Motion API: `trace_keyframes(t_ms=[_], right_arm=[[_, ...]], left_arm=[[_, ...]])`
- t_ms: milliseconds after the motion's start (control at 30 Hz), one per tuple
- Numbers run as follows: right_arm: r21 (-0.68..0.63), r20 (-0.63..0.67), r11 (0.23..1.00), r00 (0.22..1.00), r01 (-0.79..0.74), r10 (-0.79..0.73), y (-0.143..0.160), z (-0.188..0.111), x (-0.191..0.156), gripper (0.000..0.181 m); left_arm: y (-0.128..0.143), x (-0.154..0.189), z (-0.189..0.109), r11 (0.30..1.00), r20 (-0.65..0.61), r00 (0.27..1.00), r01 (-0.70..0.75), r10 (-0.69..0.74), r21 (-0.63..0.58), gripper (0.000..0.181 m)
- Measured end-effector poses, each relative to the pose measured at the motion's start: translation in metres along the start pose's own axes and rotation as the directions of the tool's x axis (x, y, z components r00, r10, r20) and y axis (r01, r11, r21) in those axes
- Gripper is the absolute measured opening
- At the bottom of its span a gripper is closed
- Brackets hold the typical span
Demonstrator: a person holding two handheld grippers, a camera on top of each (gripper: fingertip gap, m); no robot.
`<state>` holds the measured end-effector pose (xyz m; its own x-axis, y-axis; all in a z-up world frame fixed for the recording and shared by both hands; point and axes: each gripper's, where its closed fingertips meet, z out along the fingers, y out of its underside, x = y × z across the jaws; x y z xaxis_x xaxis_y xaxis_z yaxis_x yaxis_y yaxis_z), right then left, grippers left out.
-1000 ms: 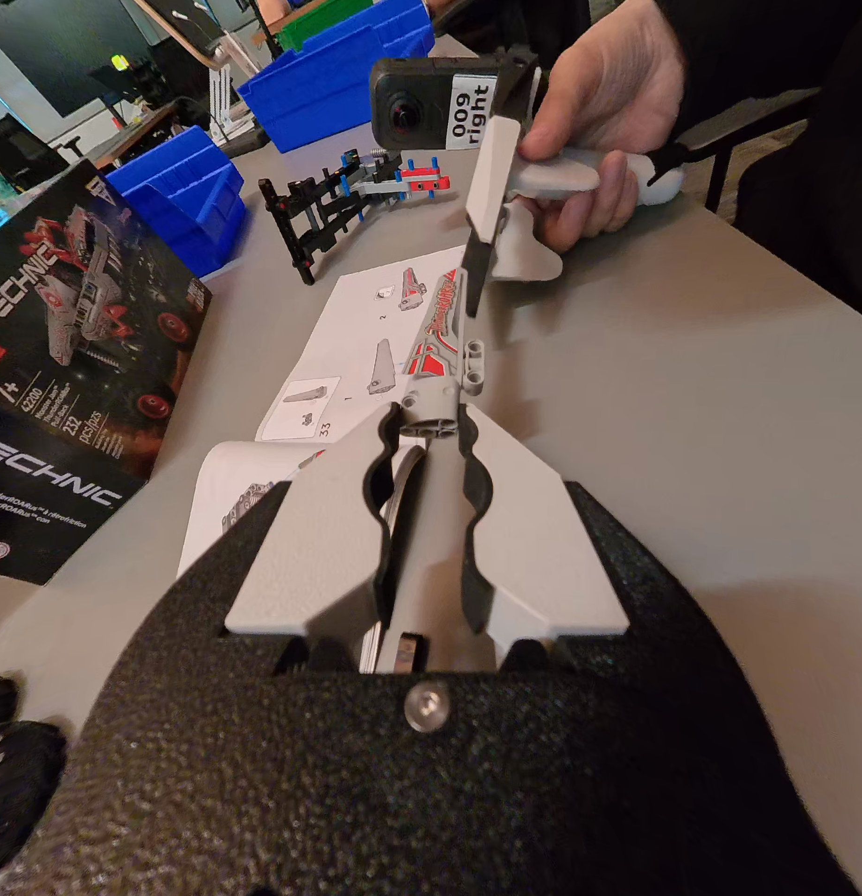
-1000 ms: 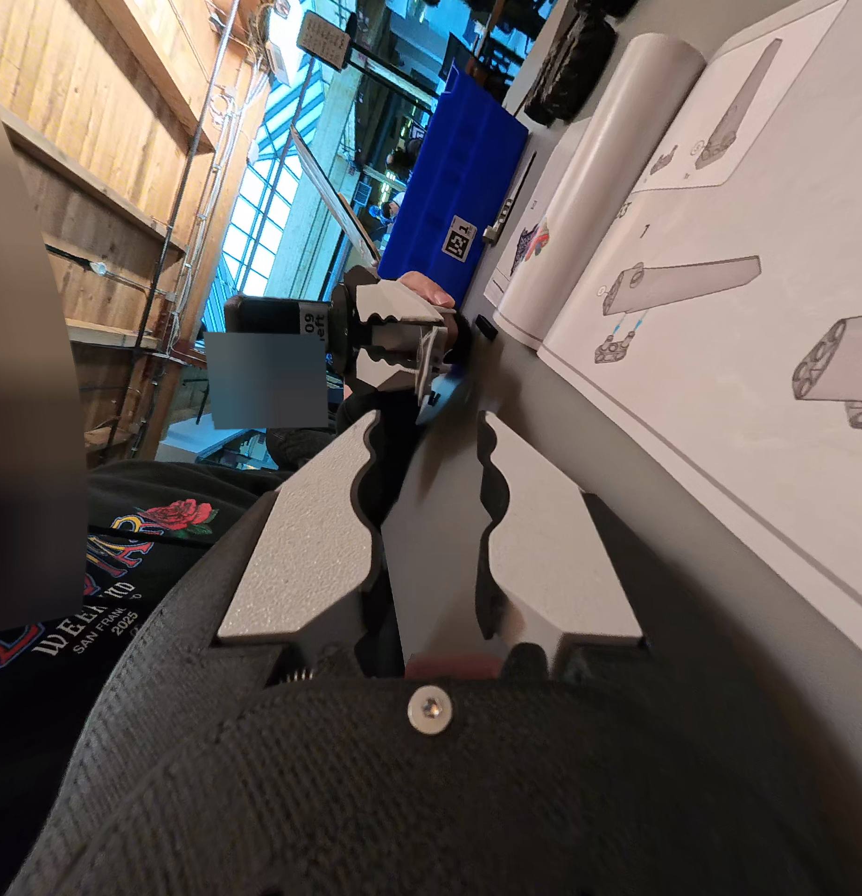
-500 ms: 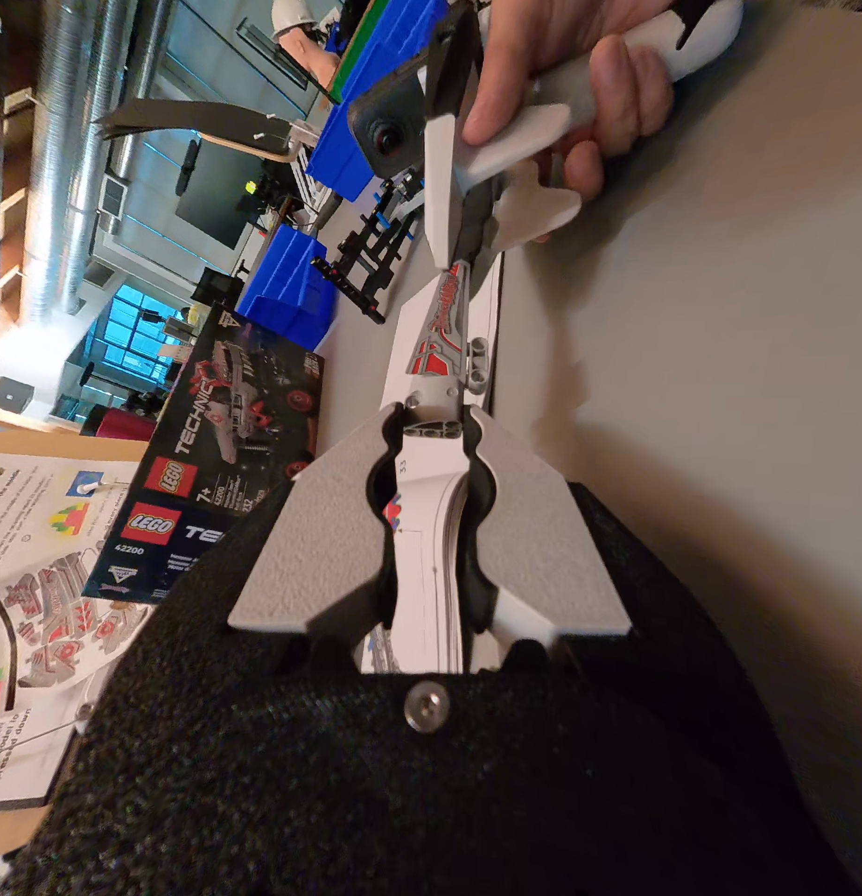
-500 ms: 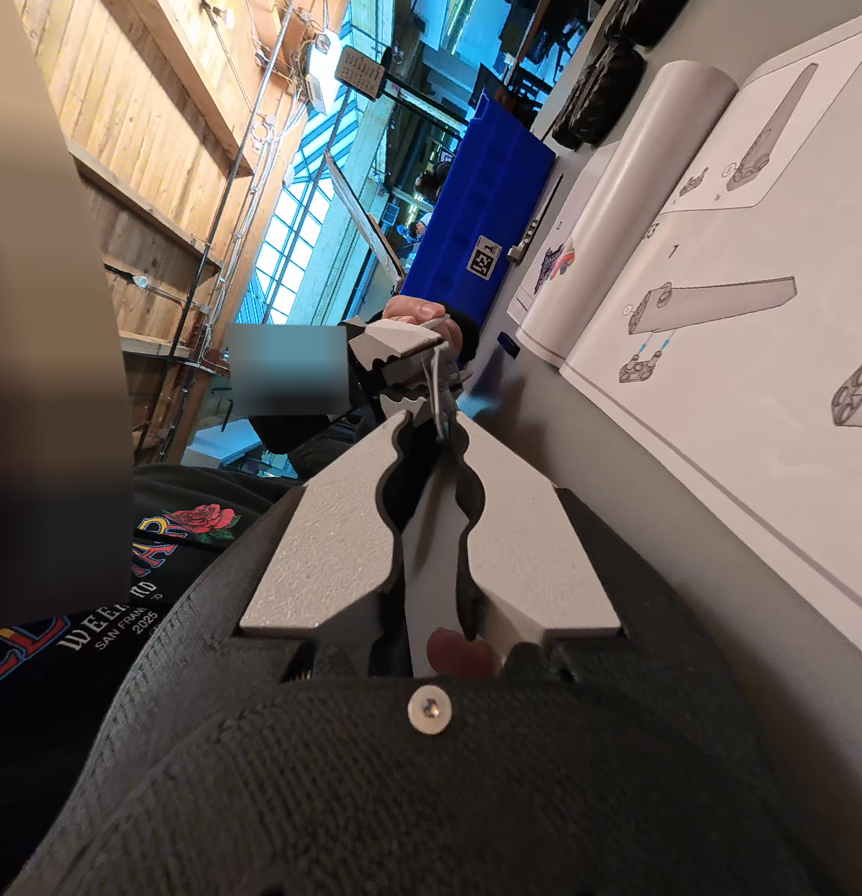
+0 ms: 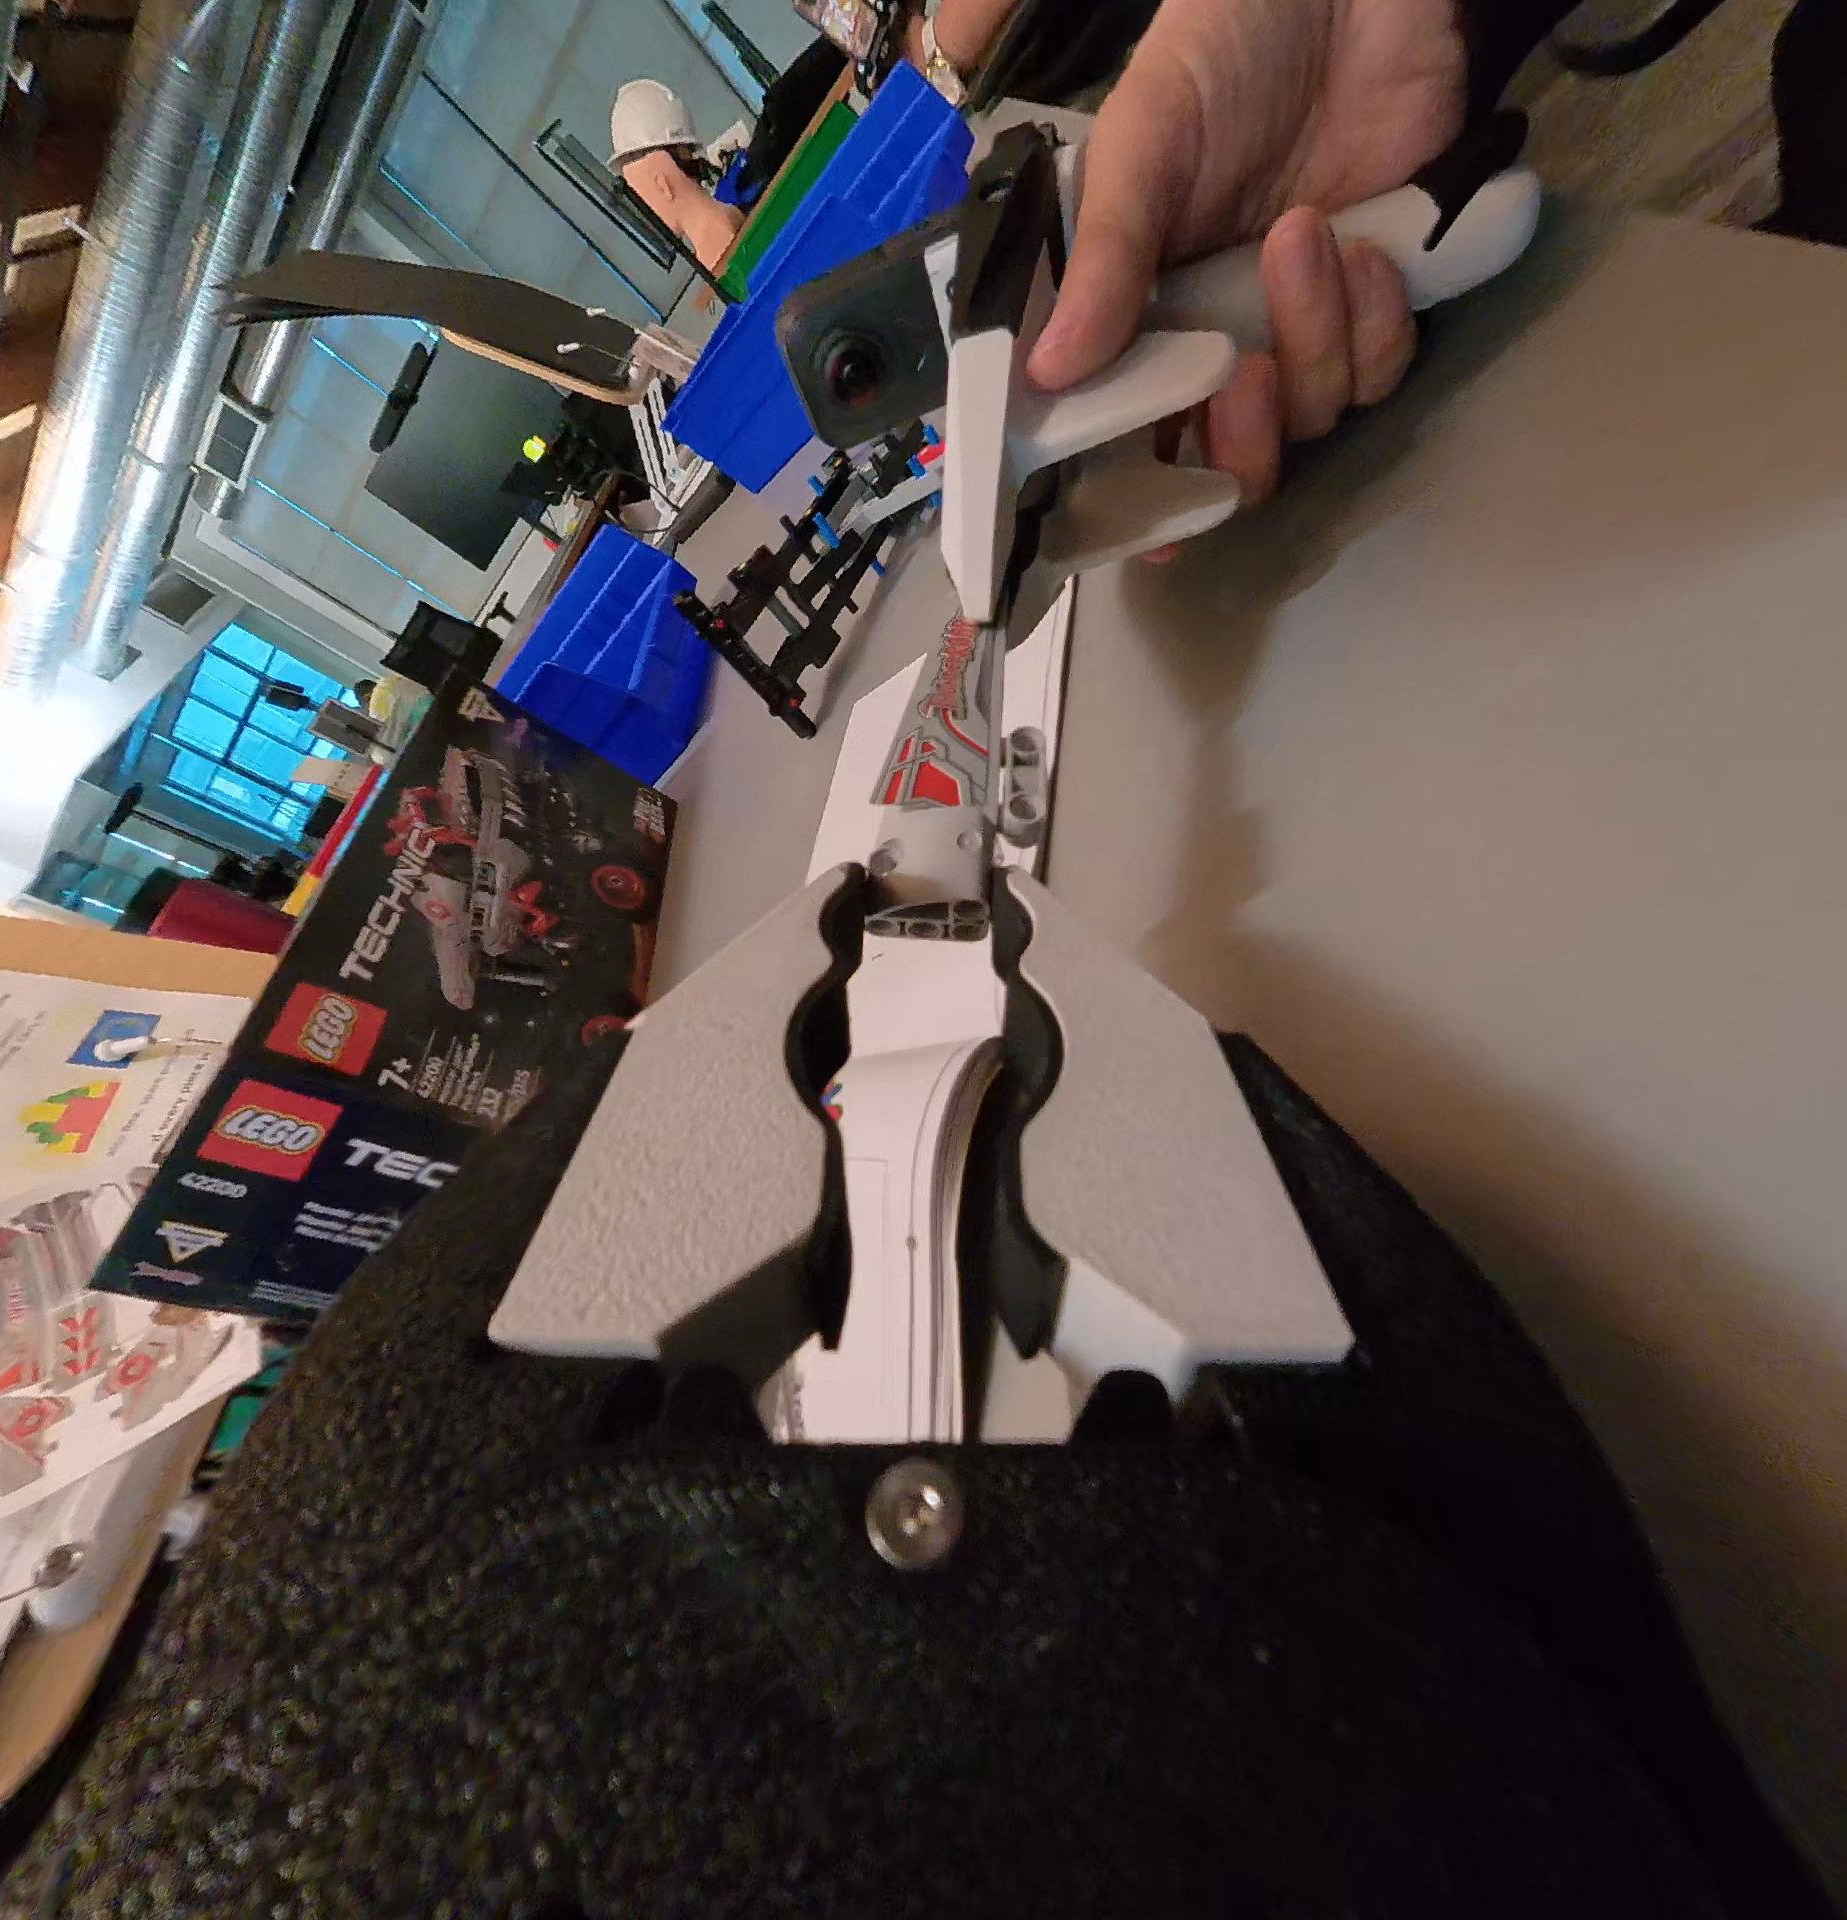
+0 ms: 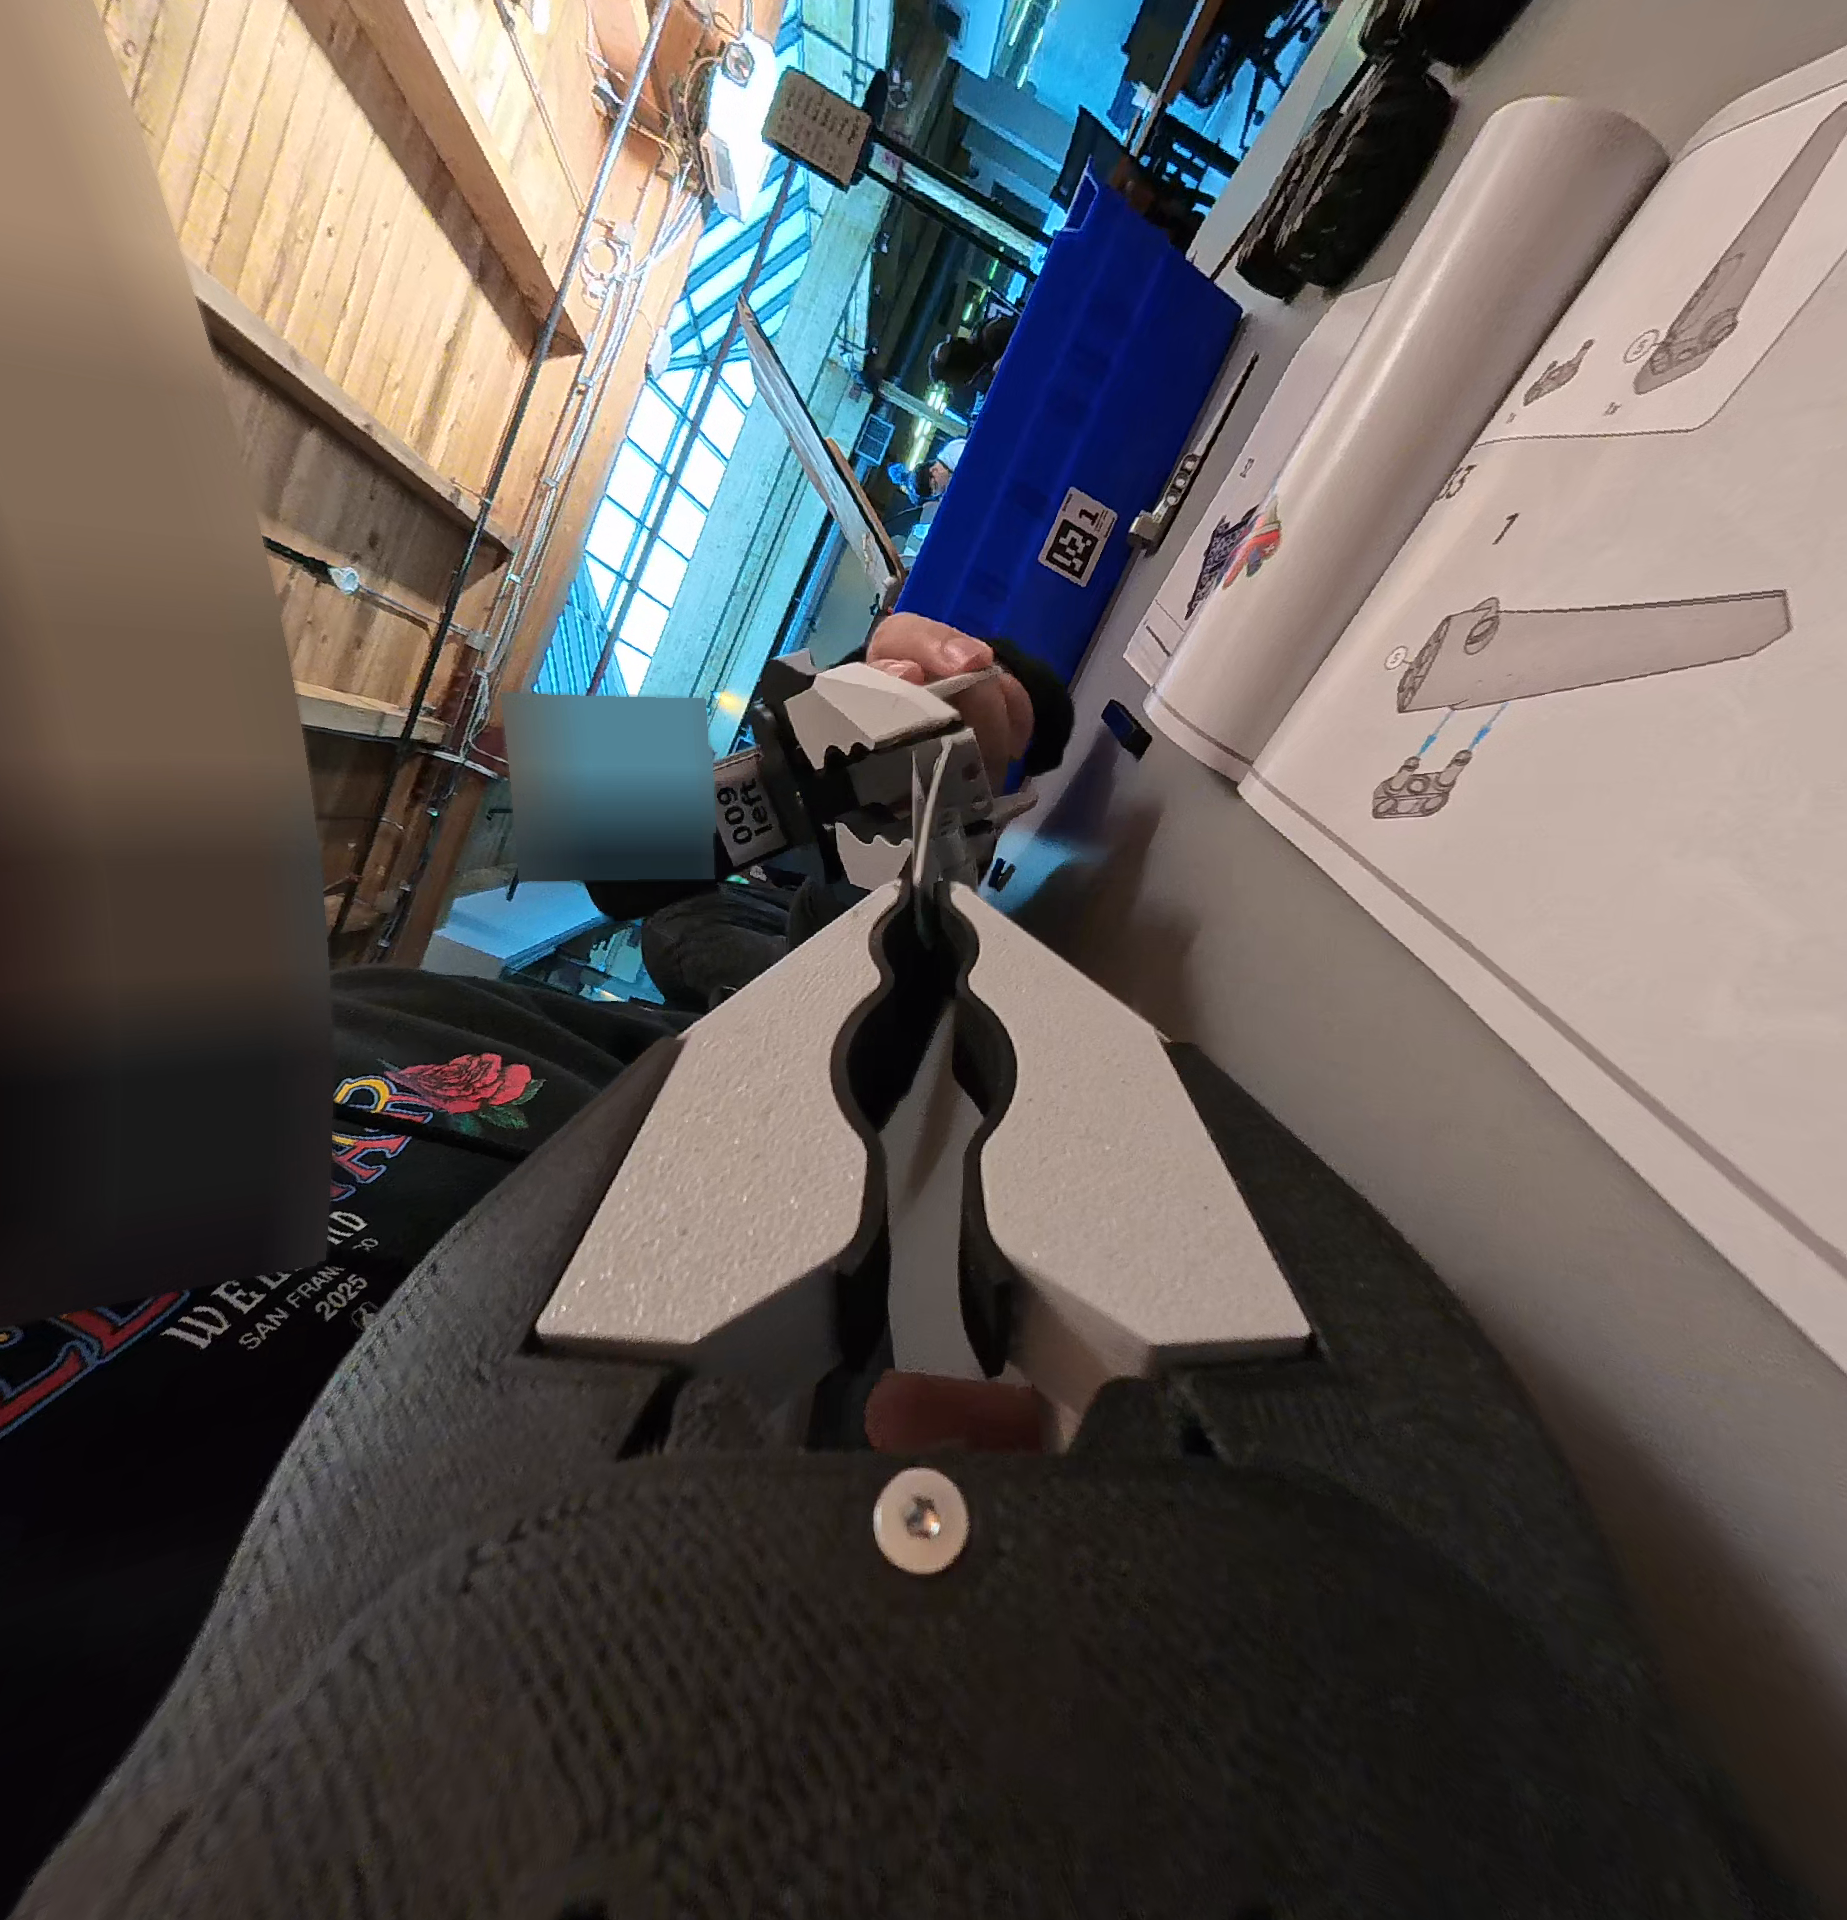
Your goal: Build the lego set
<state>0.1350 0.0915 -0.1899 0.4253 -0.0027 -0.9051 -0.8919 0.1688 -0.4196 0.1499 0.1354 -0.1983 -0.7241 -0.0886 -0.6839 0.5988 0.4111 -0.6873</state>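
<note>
Grey plastic filled my left claw: its two fingers were clamped on the thick end of a long grey panel with red and white stickers, held off the desk. At the panel's far, thin tip my right claw was pinched shut on the same piece, so both claws carried it between them. From the right claw's own camera the panel ran edge-on toward the left claw, too thin to read well.

Just right of the panel, near my left claw, a small grey connector with round holes sat against its edge; I could not tell whether it was fully seated. Beneath both claws lay the open instruction booklet, showing this panel and connector step.

Farther beyond the right claw stood a black frame with blue pins, only a partial chassis. Left of my left claw lay the set's box. Black tyres sat unmounted beyond the booklet. I judged the build roughly mid-way: frame begun, this panel not yet attached, wheels waiting.
</note>
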Motion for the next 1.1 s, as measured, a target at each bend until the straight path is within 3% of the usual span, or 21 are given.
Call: trace_keyframes(t_ms=[167, 233, 400, 467, 567, 700, 867, 933, 1100], right_arm=[[-0.006, 0.011, 1.0, 1.0, 0.008, -0.008, 0.001, 0.0, -0.002, 0.0], [-0.008, 0.024, 1.0, 0.999, 0.023, -0.023, 0.001, 0.0, -0.005, 0.0], [-0.02, 0.03, 0.993, 0.993, 0.113, -0.113, 0.002, 0.004, -0.011, 0.0], [-0.05, 0.02, 0.981, 0.982, 0.188, -0.187, 0.006, 0.008, -0.013, 0.0], [-0.1, -0.008, 0.941, 0.945, 0.325, -0.327, 0.01, 0.013, -0.018, 0.0], [-0.143, -0.044, 0.848, 0.852, 0.511, -0.521, 0.011, 0.014, -0.027, 0.0], [-0.137, -0.032, 0.736, 0.74, 0.663, -0.672, 0.012, 0.008, -0.039, 0.0], [-0.102, -0.019, 0.732, 0.734, 0.674, -0.679, 0.012, 0.007, -0.047, 0.0], [-0.08, 0.029, 0.756, 0.76, 0.65, -0.65, 0.019, 0.001, -0.055, 0.0]], left_arm=[[0.001, 0.002, -0.001, 0.987, -0.047, 0.986, 0.158, -0.157, 0.015, 0.021], [0.001, 0.005, -0.002, 0.955, -0.112, 0.949, 0.298, -0.296, 0.003, 0.032], [-0.017, 0.008, -0.014, 0.756, -0.342, 0.704, 0.654, -0.622, -0.028, 0.062], [-0.022, -0.001, -0.014, 0.675, -0.365, 0.616, 0.737, -0.698, -0.046, 0.061], [-0.021, -0.008, -0.009, 0.642, -0.347, 0.577, 0.76, -0.74, -0.103, 0.052], [-0.039, 0.002, -0.005, 0.648, -0.43, 0.533, 0.739, -0.729, -0.182, 0.047], [-0.058, 0.007, 0.005, 0.574, -0.491, 0.424, 0.794, -0.761, -0.202, 0.034], [-0.061, 0.01, 0.009, 0.552, -0.504, 0.4, 0.81, -0.766, -0.197, 0.032], [-0.081, 0.009, 0.008, 0.476, -0.565, 0.326, 0.869, -0.758, -0.138, 0.007]])
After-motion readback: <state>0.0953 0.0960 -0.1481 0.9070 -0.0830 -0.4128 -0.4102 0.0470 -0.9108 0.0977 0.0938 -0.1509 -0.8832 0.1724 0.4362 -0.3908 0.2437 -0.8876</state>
